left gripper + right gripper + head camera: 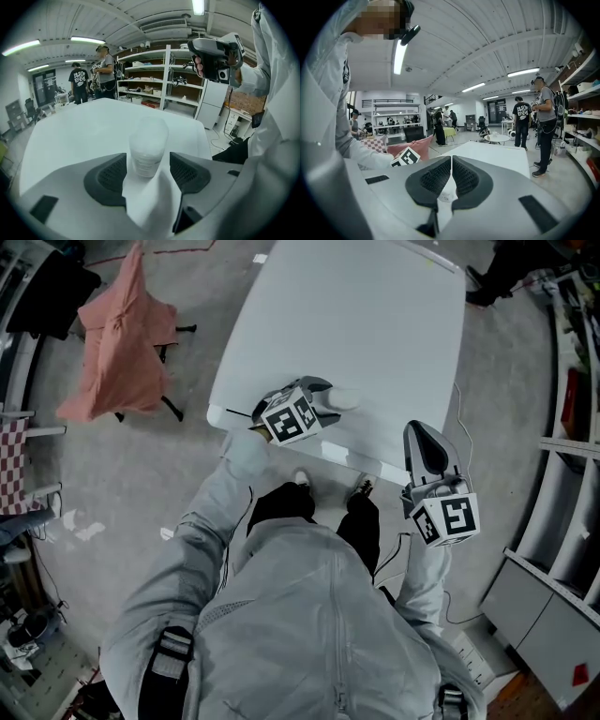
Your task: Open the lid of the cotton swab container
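- Cotton swab container (148, 145) stands upright on the white table (375, 315), close to the table's lower edge in the head view and at the centre of the left gripper view.
- The left hand-held gripper (148, 174) is released: its jaws stand wide apart with the container's lower body between them, and a sliver of table shows on either side, so the pads do not seem to press yet.
- The right hand-held gripper (451, 180) is clenched on nothing and hangs off the table's lower right corner in the head view, well apart from the container.
- The step in hand looks like bracing the body. It is best to close the left pads low on the container, leaving the lid (151, 125) free above them.
- The squeeze should be gentle and even from both sides, because the thin, translucent plastic may flex or tip.
- The right hand-held gripper would need to spread its jaws before it comes to the lid.
- Whether the lid flips, pulls or twists I cannot tell.
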`<state>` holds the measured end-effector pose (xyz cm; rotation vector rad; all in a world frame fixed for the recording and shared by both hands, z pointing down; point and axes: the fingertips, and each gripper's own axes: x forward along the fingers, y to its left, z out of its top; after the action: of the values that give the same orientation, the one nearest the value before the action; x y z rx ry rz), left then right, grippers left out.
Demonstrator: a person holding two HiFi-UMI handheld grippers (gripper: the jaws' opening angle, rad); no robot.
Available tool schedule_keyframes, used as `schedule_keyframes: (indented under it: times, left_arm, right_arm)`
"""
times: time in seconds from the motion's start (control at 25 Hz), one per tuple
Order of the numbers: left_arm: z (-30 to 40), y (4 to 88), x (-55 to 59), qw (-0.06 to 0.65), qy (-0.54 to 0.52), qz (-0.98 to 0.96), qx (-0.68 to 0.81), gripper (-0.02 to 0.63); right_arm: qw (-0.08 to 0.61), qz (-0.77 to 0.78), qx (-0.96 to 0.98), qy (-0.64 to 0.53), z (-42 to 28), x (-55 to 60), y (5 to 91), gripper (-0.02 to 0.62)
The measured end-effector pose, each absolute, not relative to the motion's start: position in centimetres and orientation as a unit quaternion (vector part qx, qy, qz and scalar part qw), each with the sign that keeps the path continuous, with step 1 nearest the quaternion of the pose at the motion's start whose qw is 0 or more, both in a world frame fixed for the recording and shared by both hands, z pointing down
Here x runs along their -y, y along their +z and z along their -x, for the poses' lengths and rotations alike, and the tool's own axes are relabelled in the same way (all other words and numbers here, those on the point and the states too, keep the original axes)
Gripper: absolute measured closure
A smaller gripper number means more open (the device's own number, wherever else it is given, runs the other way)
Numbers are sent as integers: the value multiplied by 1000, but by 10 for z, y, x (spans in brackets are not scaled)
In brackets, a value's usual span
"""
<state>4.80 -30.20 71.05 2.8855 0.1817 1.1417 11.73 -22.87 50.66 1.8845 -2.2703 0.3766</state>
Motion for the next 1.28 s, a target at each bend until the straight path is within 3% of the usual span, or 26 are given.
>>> schedule_keyframes:
  times: [1.28]
  left_arm:
    - [-105,709,291,81,350,-933,26,365]
  right_arm:
    - [80,-619,766,152,-209,208,491,560]
